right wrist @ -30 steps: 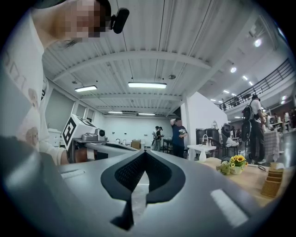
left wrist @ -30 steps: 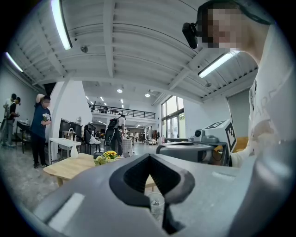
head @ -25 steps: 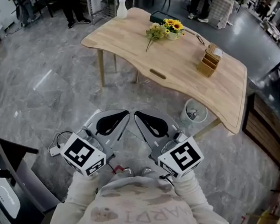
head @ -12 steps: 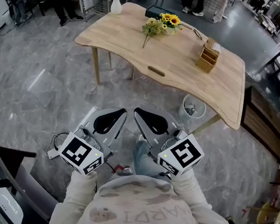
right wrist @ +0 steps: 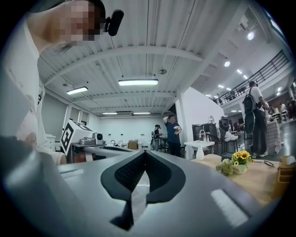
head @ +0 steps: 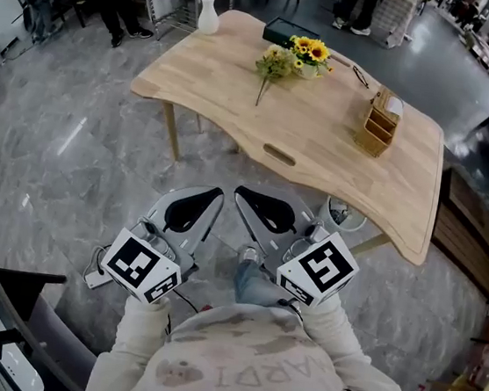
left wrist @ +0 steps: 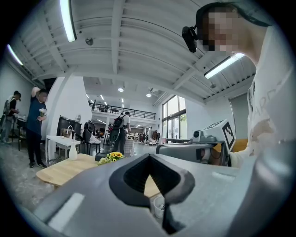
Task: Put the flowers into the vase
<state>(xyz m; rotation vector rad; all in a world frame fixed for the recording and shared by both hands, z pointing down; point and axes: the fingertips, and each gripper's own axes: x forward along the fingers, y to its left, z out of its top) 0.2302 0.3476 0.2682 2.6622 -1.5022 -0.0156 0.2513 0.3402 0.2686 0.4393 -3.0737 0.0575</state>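
Grey floor (head: 73,151) lies open under my left gripper (head: 193,212) and right gripper (head: 263,214), both pressed together on nothing, well short of the table (head: 321,146). On it the flowers (head: 274,61) lie flat, stem toward me, blossoms away; the white vase (head: 209,16) stands upright at its far left corner.

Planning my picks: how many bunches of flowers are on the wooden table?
2. A yellow sunflower bunch at the far edge of the table; a pale greenish bunch lying just left of it. No others show.
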